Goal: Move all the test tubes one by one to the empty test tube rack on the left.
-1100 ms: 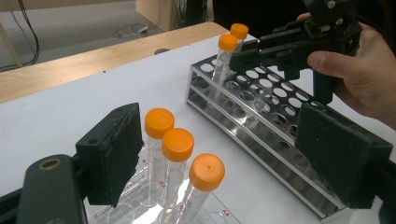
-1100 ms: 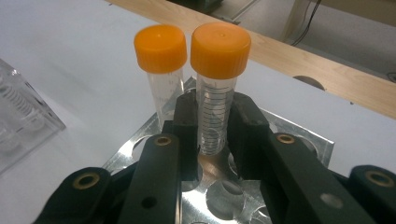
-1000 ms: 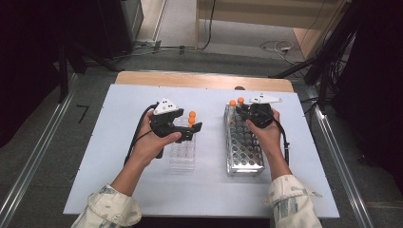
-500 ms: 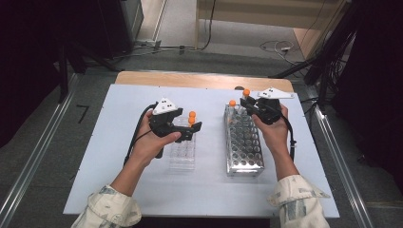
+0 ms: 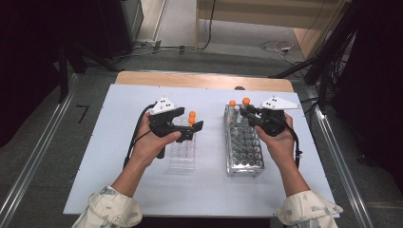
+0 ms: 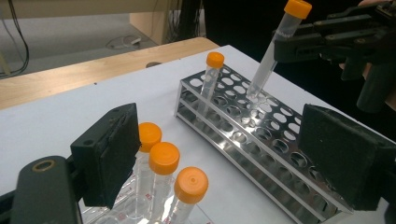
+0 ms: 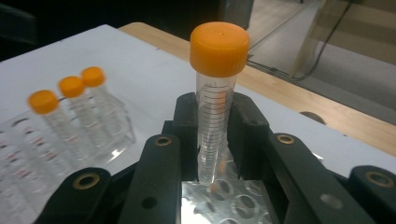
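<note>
Holding a tube (image 7: 216, 107) clamped in my right hand-held gripper (image 7: 215, 140), left hand-held gripper (image 6: 224, 149) apart, I must next lower it straight into a metal rack (image 5: 243, 147) hole.

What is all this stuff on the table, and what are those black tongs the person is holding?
Metal rack: one, silvery, many round holes, on the person's right half of the table.
Clear rack: one, see-through plastic, nearer the middle, under the left tongs.
Capped tubes: five, clear with orange caps; three stand in the clear rack, one stands at the far end of the metal rack, one is gripped above it.
Table: one, white top, wooden far edge.
Floor cables: some, beyond the table.
Left tongs: black, open, over the clear rack.
Right tongs: black, shut on a tube.
Hands: two, patterned sleeves.
</note>
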{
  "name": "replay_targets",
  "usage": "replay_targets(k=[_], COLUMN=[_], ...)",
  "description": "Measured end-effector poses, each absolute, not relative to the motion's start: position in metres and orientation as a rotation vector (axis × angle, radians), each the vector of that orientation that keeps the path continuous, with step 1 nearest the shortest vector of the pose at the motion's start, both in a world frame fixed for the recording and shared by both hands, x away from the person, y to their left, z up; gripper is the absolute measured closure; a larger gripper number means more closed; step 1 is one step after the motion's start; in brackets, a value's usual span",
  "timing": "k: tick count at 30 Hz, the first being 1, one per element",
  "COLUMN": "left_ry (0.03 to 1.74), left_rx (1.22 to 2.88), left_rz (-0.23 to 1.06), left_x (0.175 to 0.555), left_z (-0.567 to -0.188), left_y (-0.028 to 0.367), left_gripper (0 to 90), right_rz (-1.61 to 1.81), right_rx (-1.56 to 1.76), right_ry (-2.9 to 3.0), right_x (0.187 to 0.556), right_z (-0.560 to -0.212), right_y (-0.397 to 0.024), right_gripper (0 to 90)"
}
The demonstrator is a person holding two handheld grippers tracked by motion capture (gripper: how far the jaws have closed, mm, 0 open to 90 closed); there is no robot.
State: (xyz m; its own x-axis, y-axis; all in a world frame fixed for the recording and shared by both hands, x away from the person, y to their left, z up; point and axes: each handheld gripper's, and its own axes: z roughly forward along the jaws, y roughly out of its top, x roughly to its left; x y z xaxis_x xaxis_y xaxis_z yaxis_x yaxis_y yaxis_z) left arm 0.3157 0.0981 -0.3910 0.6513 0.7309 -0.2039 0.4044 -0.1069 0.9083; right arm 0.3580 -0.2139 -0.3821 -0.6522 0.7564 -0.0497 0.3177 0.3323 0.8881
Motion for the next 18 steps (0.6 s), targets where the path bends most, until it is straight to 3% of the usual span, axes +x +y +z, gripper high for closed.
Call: replay_targets(k=[18], left_ry=[0.872], left_rx=[1.726], left_rz=[0.289], left_x=[0.307], left_z=[-0.389], left_y=[0.084], left_gripper=[12.6], right_rz=[1.313], right_rx=[0.797], right_ry=[2.314], right_x=[0.327], right_z=[-0.399], right_y=[-0.162], right_gripper=[72.0])
